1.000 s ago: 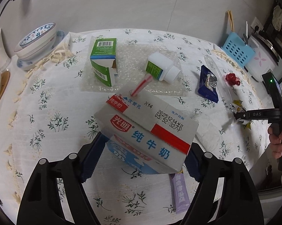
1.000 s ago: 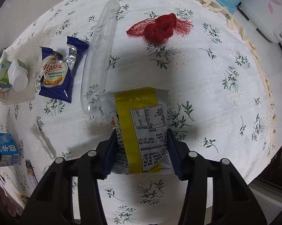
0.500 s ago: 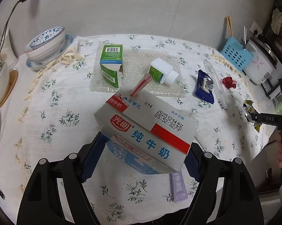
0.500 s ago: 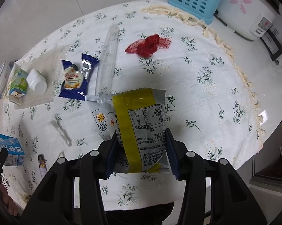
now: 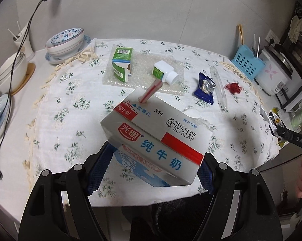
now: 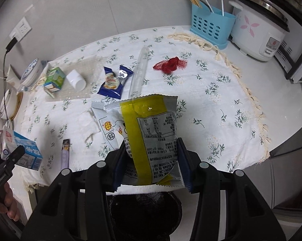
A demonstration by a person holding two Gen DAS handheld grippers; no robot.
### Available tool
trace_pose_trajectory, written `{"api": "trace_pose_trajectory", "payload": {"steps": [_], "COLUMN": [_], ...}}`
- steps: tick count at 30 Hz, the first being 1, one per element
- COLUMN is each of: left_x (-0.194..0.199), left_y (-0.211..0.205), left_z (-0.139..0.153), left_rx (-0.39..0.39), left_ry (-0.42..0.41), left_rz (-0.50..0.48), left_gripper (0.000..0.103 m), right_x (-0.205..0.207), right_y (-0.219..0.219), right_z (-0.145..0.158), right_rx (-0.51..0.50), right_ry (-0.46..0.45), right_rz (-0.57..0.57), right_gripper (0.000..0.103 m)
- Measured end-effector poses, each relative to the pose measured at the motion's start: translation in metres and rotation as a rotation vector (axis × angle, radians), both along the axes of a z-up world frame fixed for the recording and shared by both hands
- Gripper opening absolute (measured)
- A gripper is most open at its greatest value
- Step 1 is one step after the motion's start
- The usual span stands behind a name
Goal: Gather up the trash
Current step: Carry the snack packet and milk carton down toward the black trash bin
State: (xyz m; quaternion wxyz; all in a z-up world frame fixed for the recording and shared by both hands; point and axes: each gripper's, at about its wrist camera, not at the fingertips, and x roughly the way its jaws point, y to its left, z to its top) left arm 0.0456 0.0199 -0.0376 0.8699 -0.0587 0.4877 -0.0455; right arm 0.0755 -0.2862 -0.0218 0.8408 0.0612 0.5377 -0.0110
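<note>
My left gripper [image 5: 151, 166] is shut on a grey, red and blue milk carton [image 5: 155, 136] with a pink straw [image 5: 150, 91], held in the air over the table's front edge. My right gripper [image 6: 151, 160] is shut on a yellow and grey snack wrapper [image 6: 151, 132], also lifted off the floral cloth [image 6: 211, 104]. On the cloth lie a green carton [image 5: 122, 64], a white bottle [image 5: 165, 72], a blue snack packet [image 5: 205, 87], a clear plastic tube [image 5: 219, 87], a red net [image 5: 234, 87], a purple sachet [image 6: 65, 156] and a crumpled tissue [image 6: 86, 123].
A dark bin opening [image 6: 147, 217] shows below both grippers at the table's front. Stacked bowls [image 5: 65, 41] and plates stand at the left, with a black cable [image 5: 16, 58] hanging across them. A blue utensil basket [image 6: 211, 26] and a rice cooker [image 6: 259, 32] stand at the back right.
Both grippers rose and drew back from the table with their loads, so more of the cloth, the wall and the table's front edge came into view. The grips stayed the same.
</note>
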Motion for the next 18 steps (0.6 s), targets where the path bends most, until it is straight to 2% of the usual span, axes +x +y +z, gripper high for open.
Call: {"api": "trace_pose_trajectory", "payload": {"steps": [9, 18], "left_x": [-0.043, -0.080], "left_y": [-0.029, -0.051], "left_z": [0.005, -0.001], "left_rx": [-0.001, -0.010], "left_ry": [0.003, 0.020], "left_rz": [0.002, 0.010], "left_gripper": [0.075, 0.075], "right_x": [-0.047, -0.085], "right_y": [-0.004, -0.003], "right_z": [0.014, 0.001], "right_rx": [0.011, 0.023], "right_ry": [-0.043, -0.029], "right_rz": [0.067, 0.125], "right_gripper": [0.044, 0.044]}}
